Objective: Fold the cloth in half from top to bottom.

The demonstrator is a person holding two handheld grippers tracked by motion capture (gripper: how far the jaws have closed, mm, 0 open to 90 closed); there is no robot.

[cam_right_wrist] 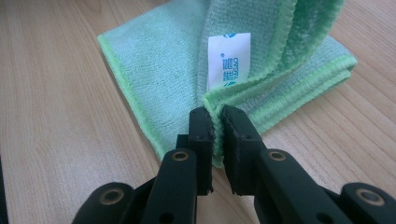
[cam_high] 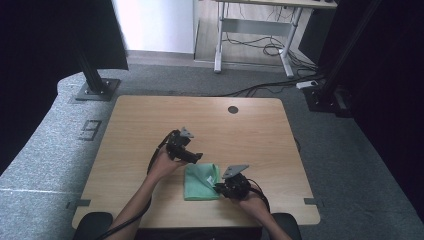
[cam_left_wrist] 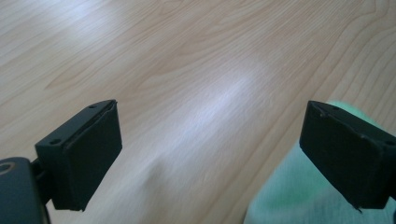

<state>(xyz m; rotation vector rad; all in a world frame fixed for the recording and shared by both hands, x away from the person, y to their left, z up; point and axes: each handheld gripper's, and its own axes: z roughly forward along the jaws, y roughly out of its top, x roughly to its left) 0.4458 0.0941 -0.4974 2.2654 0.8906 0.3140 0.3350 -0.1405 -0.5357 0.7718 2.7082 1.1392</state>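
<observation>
Pinching green cloth (cam_right_wrist: 168, 79) corner, right hand-held gripper (cam_right_wrist: 217, 122) clamped tight.

Table (cam_high: 150, 130): pale wood-grain top, smooth, with a soft sheen where light falls on it in the left gripper view. Cloth (cam_right_wrist: 159, 70): green microfibre, fine nubbly pile, matt, edges bound in brighter green stitching; a white label (cam_right_wrist: 228, 59) sewn on, smooth, printed. Right gripper (cam_right_wrist: 217, 122): matt black plastic with brass-coloured metal rivets. Left gripper (cam_left_wrist: 210, 154): jaw pads dull black, rubbery-looking.
</observation>
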